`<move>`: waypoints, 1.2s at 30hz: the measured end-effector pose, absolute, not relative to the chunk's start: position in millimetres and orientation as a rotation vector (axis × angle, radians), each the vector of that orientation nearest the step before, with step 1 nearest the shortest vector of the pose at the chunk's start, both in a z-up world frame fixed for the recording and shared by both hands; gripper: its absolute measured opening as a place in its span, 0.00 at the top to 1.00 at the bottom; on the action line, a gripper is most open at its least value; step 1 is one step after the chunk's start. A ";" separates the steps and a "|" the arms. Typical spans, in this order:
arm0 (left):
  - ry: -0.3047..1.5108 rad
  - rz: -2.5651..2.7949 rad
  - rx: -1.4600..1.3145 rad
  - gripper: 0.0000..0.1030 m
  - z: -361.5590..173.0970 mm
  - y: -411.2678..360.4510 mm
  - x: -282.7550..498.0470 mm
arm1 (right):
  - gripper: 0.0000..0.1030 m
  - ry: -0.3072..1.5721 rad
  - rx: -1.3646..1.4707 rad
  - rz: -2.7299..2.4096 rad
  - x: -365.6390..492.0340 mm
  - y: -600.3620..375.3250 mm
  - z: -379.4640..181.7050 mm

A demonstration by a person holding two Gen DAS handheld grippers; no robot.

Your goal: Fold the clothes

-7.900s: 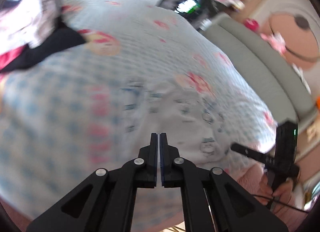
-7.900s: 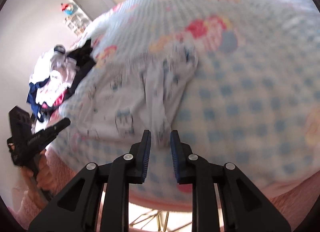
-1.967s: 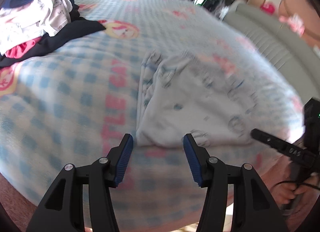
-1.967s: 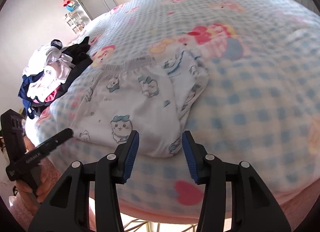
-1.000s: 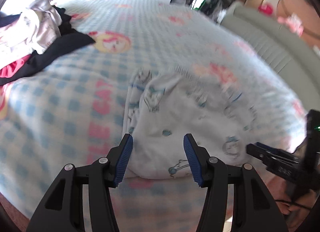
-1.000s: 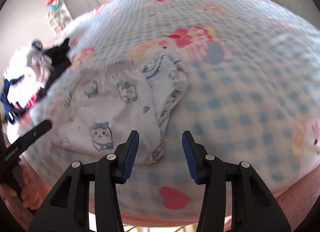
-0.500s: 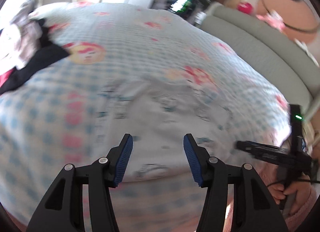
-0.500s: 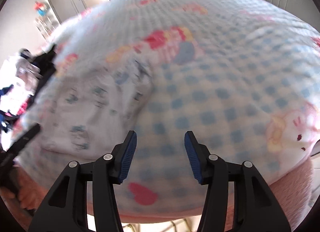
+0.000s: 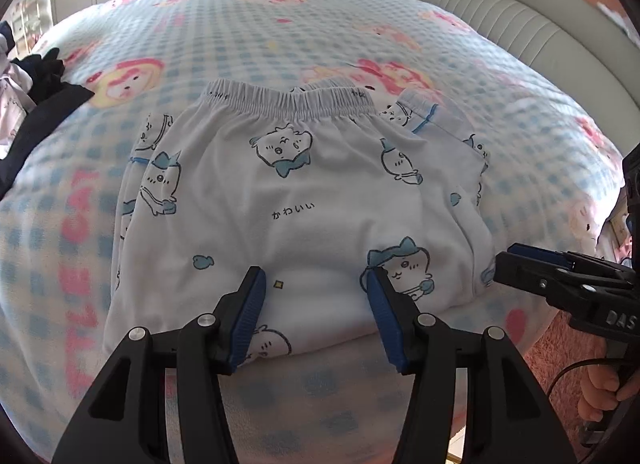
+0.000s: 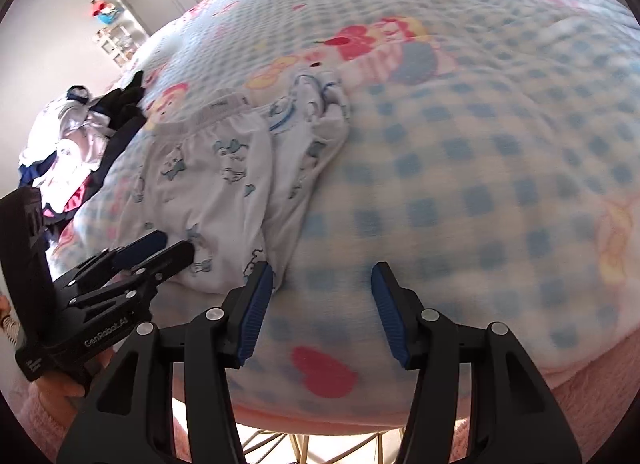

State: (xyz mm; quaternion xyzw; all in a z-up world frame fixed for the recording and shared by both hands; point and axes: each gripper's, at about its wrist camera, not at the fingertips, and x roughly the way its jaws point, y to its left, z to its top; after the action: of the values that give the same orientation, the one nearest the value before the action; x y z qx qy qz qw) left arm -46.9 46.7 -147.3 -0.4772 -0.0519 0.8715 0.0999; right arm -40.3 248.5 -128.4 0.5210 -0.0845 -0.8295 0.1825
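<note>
White pyjama shorts printed with blue cartoon animals lie folded flat on the checked blanket, waistband at the far side. My left gripper is open, its blue pads hovering over the near folded edge. In the right wrist view the same shorts lie to the left. My right gripper is open over bare blanket just right of the shorts' near corner. Neither gripper holds anything.
A heap of unfolded clothes, white, black and pink, lies at the bed's far left; its black part shows at the left wrist view's left edge. A grey padded headboard runs behind. The bed's near edge drops off right below the grippers.
Two seconds ago both grippers were open near the shorts' front edge. Since then the left one has swung right to centre on the shorts; the right one has slid right, off them.
</note>
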 end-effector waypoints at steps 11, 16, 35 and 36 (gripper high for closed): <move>-0.191 2.568 -1.415 0.46 -151.4 42.3 -45.3 | 0.48 -0.242 1.441 -2.278 -43.3 229.3 -128.9; -0.202 2.565 -1.419 0.46 -152.1 41.2 -44.5 | 0.48 -0.197 1.465 -2.458 -56.4 240.1 -125.0; -0.171 2.567 -1.437 0.45 -156.6 46.5 -47.5 | 0.46 -0.007 1.519 -2.376 -78.1 187.5 -147.5; -0.171 2.566 -1.440 0.45 -157.2 46.8 -48.2 | 0.46 0.042 1.529 -2.359 -76.9 184.7 -149.1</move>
State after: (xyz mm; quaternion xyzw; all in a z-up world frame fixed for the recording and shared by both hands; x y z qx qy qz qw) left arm -48.2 46.8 -157.2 -0.4862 -0.0579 0.8665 0.0969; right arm -76.9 184.7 -149.1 0.5365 0.0147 -0.8276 0.1643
